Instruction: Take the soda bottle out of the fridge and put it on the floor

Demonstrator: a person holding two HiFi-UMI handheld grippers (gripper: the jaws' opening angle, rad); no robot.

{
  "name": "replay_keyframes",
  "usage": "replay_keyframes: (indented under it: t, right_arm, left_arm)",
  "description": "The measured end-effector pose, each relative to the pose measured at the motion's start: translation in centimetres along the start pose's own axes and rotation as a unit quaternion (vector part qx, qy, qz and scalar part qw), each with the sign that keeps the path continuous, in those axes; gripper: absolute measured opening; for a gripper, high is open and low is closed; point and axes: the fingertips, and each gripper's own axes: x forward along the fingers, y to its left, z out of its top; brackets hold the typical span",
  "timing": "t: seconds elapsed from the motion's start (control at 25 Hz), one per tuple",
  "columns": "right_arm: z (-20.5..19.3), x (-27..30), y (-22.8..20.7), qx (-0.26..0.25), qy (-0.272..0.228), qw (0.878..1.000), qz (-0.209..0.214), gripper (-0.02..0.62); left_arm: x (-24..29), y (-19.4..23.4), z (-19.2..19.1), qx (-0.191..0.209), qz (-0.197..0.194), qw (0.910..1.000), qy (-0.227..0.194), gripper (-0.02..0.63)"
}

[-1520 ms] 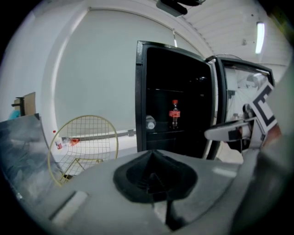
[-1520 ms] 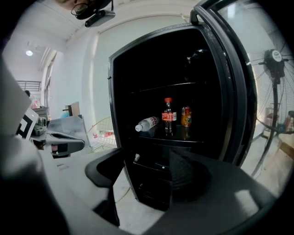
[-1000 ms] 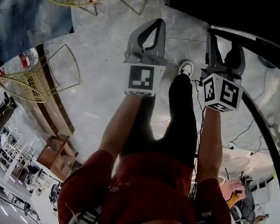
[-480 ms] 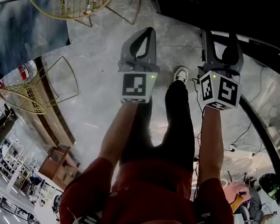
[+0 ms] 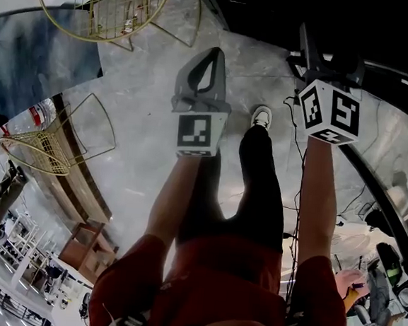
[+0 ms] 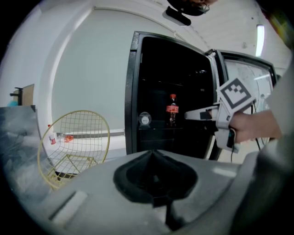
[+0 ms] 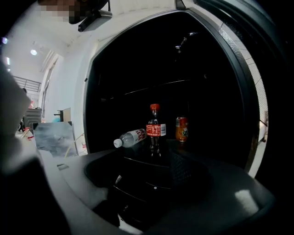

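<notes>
The soda bottle point(image 7: 155, 128), dark with a red cap and red label, stands upright on a shelf inside the open black fridge point(image 6: 133, 92); the left gripper view also shows the bottle point(image 6: 172, 109). My right gripper point(image 7: 154, 170) is open and points straight at it, still short of it and holding nothing. In the head view the right gripper point(image 5: 325, 59) reaches into the fridge's dark opening. My left gripper point(image 5: 215, 53) is shut and empty, held out over the grey floor point(image 5: 137, 117) left of the fridge.
A clear water bottle point(image 7: 131, 137) lies on its side just left of the soda, and an orange can point(image 7: 182, 129) stands to its right. The fridge door point(image 6: 248, 78) is swung open at the right. Yellow wire chairs point(image 5: 104, 1) point(image 5: 49, 145) stand left. Cables point(image 5: 295, 131) trail near my shoe point(image 5: 262, 117).
My right gripper has moved forward and up toward the fridge opening. The left gripper has shifted only slightly.
</notes>
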Motion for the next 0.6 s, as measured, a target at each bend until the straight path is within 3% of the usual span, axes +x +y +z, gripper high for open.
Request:
replay_keyframes:
  t: [0.32,0.6]
  right_arm:
    - [3.5,3.4,-0.7,-0.021,-0.022,0.999,0.013,0.291]
    - [4.9,6.2,-1.8,-0.018,-0.031,0.999,-0.002,0.291]
  left_arm:
    - [0.4,-0.7,1.5,0.002,-0.001,1.0,-0.002,0.0]
    - [0.7,-1.4,2.0,0.005,-0.004,1.0,-0.002,0.0]
